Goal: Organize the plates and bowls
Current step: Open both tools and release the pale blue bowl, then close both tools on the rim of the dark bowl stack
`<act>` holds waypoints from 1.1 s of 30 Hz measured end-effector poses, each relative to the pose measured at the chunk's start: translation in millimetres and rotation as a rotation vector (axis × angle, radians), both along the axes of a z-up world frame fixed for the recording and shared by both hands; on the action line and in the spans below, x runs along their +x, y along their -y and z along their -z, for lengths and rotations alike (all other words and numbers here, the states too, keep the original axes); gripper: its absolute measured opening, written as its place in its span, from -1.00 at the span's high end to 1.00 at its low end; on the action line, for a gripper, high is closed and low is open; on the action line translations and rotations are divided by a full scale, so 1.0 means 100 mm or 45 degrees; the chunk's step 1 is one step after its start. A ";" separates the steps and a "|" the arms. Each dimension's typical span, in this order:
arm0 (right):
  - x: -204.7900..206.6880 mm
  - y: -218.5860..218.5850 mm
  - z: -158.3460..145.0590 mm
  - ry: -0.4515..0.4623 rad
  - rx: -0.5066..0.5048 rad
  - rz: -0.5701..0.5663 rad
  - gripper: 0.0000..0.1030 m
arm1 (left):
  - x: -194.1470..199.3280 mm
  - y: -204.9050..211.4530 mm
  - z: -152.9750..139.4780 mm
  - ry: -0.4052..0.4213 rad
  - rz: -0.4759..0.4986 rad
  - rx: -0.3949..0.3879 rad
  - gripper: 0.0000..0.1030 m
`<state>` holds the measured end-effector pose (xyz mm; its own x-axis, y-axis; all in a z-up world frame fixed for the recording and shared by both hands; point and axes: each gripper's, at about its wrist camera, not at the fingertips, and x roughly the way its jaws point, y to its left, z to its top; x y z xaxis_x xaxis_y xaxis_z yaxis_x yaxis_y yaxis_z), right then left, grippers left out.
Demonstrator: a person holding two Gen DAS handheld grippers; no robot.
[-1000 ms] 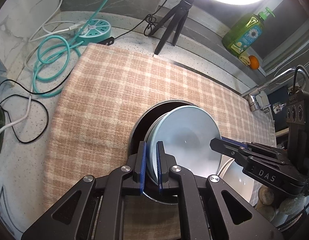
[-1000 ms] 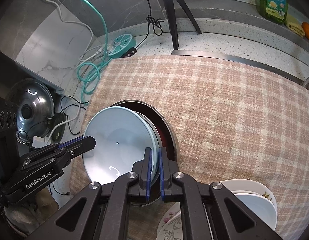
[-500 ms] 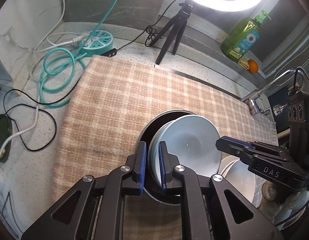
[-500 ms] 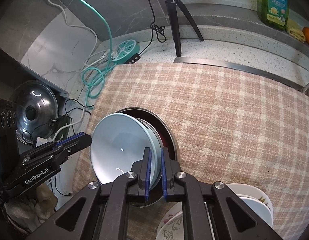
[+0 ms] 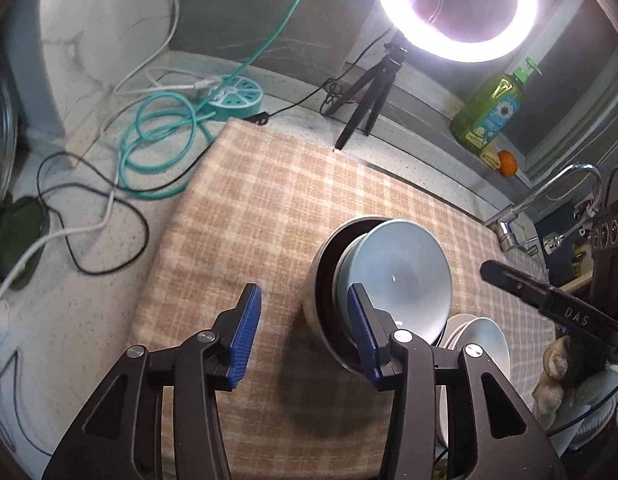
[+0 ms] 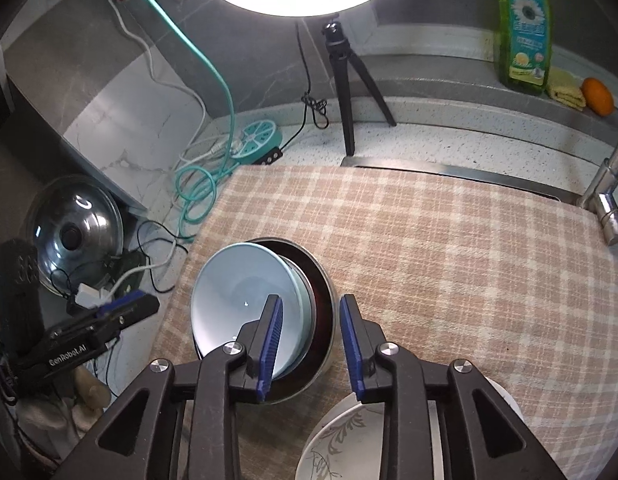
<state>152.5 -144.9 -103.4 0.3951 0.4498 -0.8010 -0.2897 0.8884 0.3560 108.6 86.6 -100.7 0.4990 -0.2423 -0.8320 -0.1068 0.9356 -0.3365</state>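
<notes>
We see a woven beige-and-cream checked cloth (image 5: pixel 293 200), matt and slightly fuzzy, over a speckled stone tabletop (image 5: pixel 89 312). The pale blue glazed ceramic bowl (image 5: pixel 405 272) shines smoothly inside a brushed steel pot (image 6: pixel 327 312). At ten o'clock, a glossy glass-and-steel lid (image 6: pixel 75 236).

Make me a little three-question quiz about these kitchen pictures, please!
1. True or false: the pale blue ceramic bowl sits tilted inside the round steel pan.
2. What lies under the pan? A) beige checked cloth B) bare stone counter C) wooden board
3. Fill in: the left gripper and right gripper are opening, and neither one ____ the bowl.

Key: 1 true; 2 A; 3 grips.
</notes>
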 end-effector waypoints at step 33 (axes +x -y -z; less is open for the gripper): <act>0.26 0.09 0.40 -0.249 0.021 0.061 0.48 | 0.12 -0.05 0.34 -0.090 0.018 -0.142 0.54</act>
